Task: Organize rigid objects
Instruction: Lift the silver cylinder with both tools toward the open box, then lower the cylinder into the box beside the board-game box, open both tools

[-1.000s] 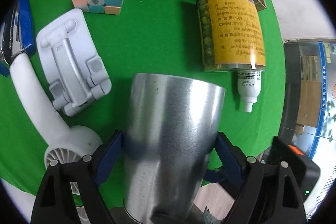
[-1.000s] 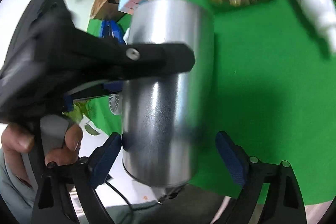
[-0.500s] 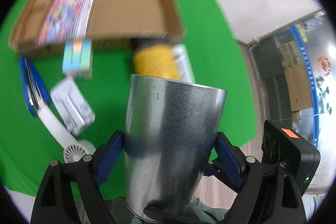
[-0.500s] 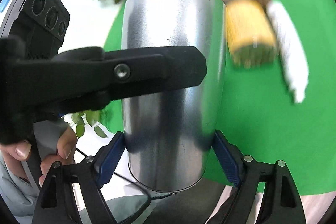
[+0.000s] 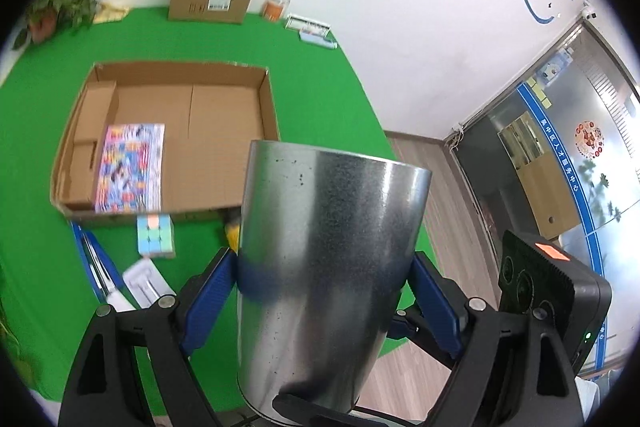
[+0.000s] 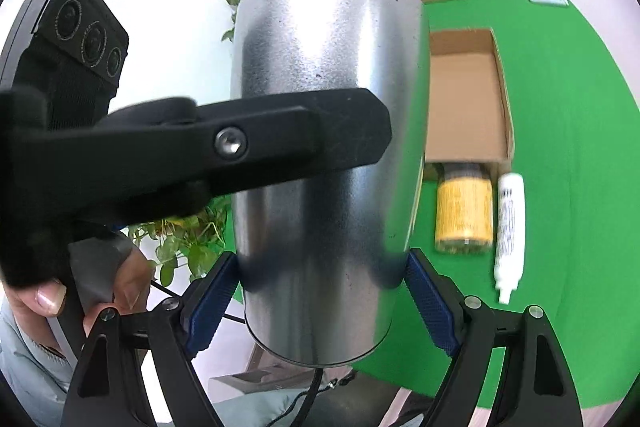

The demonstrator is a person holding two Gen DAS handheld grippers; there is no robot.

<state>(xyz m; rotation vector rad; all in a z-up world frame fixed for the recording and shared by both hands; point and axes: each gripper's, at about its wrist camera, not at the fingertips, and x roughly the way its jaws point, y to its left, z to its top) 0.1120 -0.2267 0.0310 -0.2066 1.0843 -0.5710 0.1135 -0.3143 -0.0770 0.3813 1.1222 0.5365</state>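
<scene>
A silver metal cup (image 5: 328,279) is held in the air above the near edge of a green table (image 5: 320,83), both grippers clamped on it at once: the left gripper (image 5: 324,291) squeezes its sides, and the right gripper (image 6: 320,287) grasps it from another angle. Beyond it lies an open cardboard box (image 5: 216,115) holding a colourful booklet (image 5: 130,167). Outside the box, near its front wall, lie a pastel puzzle cube (image 5: 155,235), a yellow-labelled jar (image 6: 464,213) and a white bottle (image 6: 508,235).

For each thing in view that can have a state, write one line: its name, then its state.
Metal cup: lifted, clamped by both grippers.
Left gripper: shut on cup.
Right gripper: shut on cup.
Open box: open, holds a booklet.
Yellow jar: lying down.
White tube: lying down.
</scene>
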